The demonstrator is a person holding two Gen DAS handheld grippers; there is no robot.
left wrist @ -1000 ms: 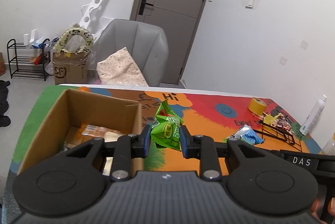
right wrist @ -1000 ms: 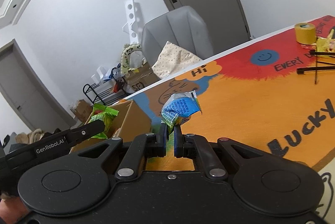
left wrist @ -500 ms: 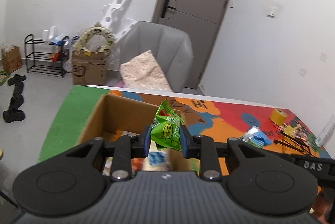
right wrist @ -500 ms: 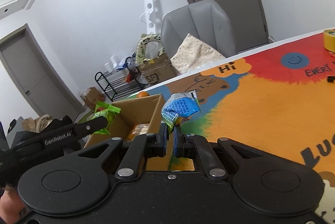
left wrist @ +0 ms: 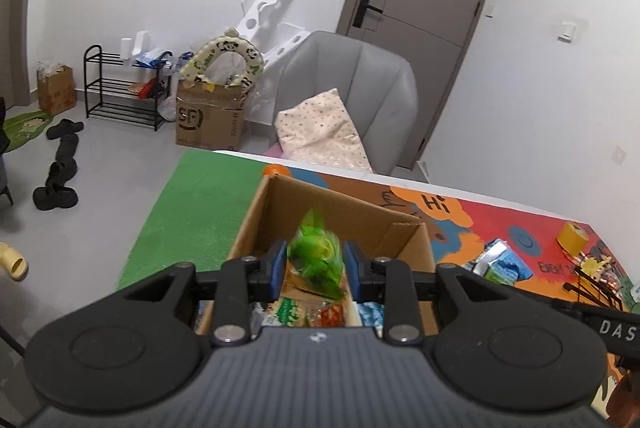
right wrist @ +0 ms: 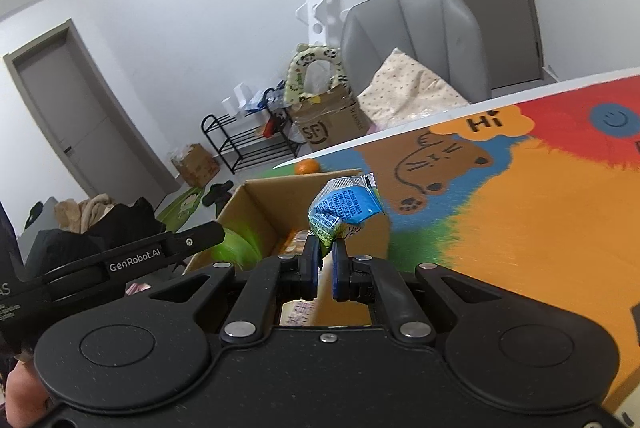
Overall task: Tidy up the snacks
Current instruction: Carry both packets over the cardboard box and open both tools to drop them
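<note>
My left gripper [left wrist: 315,264] hangs over the open cardboard box [left wrist: 360,216], and its jaws are opening. Between its blue pads [left wrist: 279,266] a green snack packet [left wrist: 316,256] shows blurred and loose, dropping toward the snacks that lie in the box. In the right wrist view the same packet [right wrist: 236,244] is a green smear at the box [right wrist: 256,204] mouth. My right gripper [right wrist: 325,260] is shut on a crumpled blue and green snack packet [right wrist: 344,208], held up just over the box's near right wall.
An orange [right wrist: 307,166] lies on the colourful table mat [right wrist: 520,220] behind the box. A yellow tape roll [left wrist: 572,238] and a black wire rack [left wrist: 596,276] stand far right. Beyond the table are a grey chair [left wrist: 360,88] and floor clutter.
Both grippers have swung left from the mat to the box. The left jaws have widened and the green packet, held sharp before, now blurs downward between them.
</note>
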